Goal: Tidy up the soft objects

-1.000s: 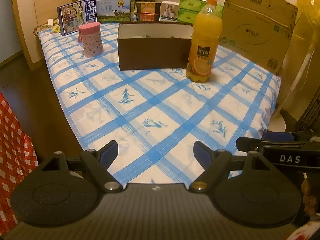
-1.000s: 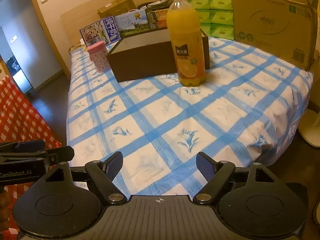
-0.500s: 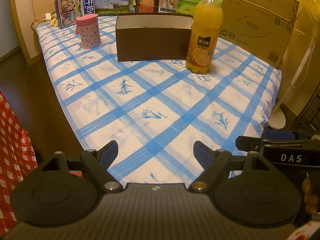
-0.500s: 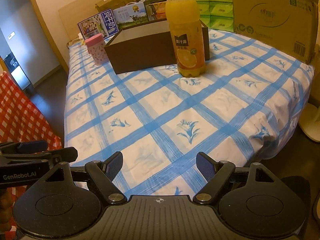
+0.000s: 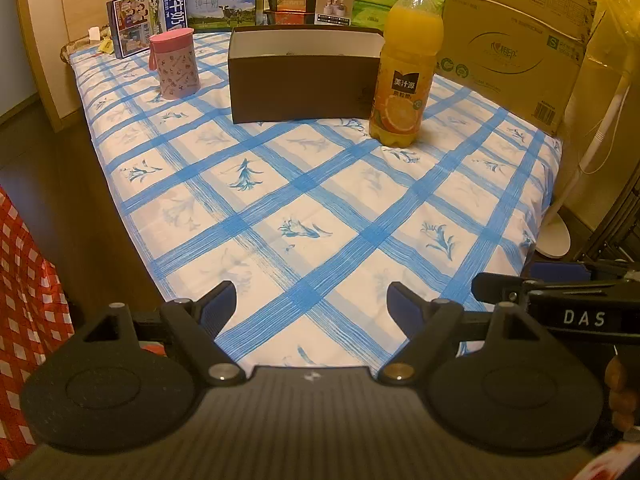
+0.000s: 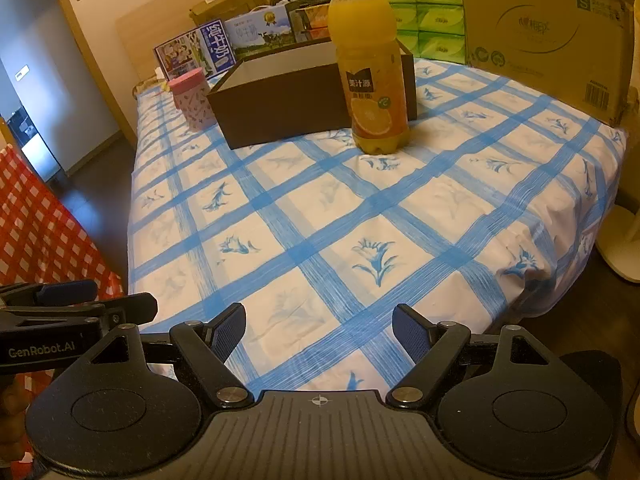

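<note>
Tools: left tool (image 5: 312, 304) and right tool (image 6: 319, 326) both spread wide, empty, above the worktop (image 5: 320, 208) near edge. Brown box (image 5: 304, 76) stands far side, juice bottle (image 5: 406, 64) just beside it.
</note>
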{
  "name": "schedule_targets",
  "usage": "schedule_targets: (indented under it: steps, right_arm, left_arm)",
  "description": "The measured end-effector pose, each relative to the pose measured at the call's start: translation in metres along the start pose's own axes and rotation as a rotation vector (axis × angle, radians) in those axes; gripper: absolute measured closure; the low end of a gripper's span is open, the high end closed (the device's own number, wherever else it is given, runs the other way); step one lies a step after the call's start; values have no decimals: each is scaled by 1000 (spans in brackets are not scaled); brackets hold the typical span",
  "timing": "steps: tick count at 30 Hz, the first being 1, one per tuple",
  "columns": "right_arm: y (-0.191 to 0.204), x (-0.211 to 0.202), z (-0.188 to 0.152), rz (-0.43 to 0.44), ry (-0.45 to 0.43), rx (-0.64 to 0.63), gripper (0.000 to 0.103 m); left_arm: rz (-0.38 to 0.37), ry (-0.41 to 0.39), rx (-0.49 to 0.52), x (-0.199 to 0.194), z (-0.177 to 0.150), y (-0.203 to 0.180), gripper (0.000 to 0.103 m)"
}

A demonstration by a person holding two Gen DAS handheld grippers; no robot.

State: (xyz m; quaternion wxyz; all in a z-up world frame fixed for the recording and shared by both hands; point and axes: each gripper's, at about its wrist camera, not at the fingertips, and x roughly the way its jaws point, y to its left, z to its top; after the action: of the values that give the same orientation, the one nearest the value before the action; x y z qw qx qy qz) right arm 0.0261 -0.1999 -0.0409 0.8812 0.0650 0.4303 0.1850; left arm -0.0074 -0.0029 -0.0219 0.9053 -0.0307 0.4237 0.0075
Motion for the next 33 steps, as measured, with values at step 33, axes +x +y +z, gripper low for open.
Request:
schedule_targets:
  steps: [33]
  right_arm:
    - [-1, -2, 0, 2, -2, 1, 23]
  left_arm:
    - [-1, -4, -2, -1, 1, -1, 22]
